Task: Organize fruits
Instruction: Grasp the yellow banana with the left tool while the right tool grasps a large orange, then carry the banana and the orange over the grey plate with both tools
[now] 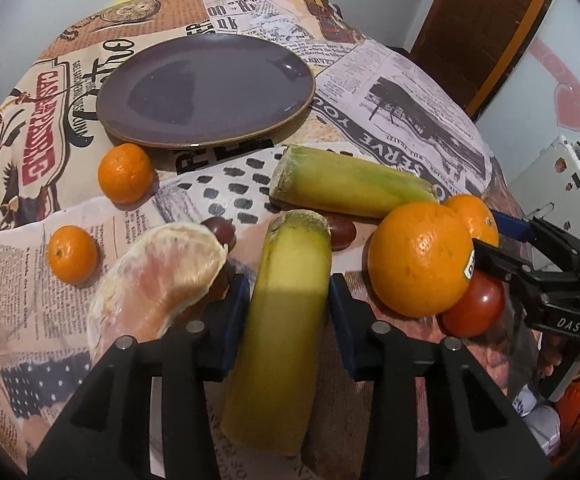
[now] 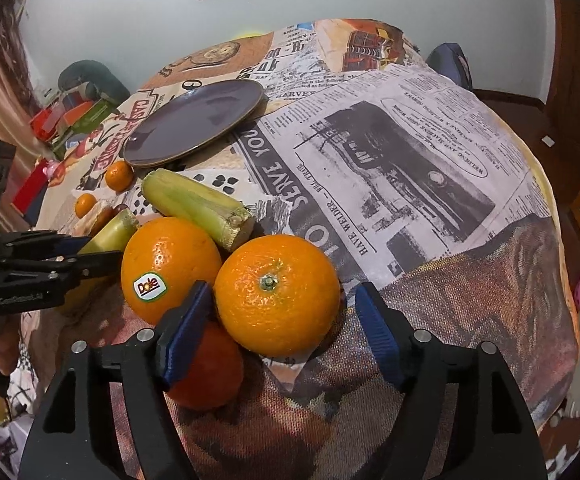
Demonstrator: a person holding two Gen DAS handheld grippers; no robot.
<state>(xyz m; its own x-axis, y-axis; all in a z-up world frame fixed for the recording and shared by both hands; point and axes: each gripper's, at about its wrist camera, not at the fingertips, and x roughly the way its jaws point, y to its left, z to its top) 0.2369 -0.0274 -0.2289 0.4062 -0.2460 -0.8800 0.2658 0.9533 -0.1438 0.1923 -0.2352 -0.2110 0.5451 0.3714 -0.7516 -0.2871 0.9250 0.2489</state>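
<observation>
Yellow and soft, the cut banana piece [image 1: 286, 320] lies well short of the purple plate [image 1: 206, 88], on the camera's side. The left gripper [image 1: 290, 300] has its blue pads against both flanks, pinching it mid-length. I judge it light and easily bruised, its skin fairly grippy, so a gentle hold across the middle suits it.

To the right of it, also short of the plate, the right gripper [image 2: 282, 320] stands spread around the stem-up orange [image 2: 278, 296]. The left pad is just beside the rind and the right pad is clear of it. That fruit looks firm, rather heavy and round, likely to roll, so it is best taken across its widest part.

A tomato [image 2: 206, 368] touching it is probably the fragile one. The neighbouring orange [image 2: 170, 264] carries a "Dole" sticker, and the right gripper's body reads "DAS".

Closer to the plate lies a second banana piece [image 1: 350, 184]. The newsprint tablecloth [image 2: 430, 184] shows "SERVE YOU", "HAVE WELDER" and "HARVEY".
</observation>
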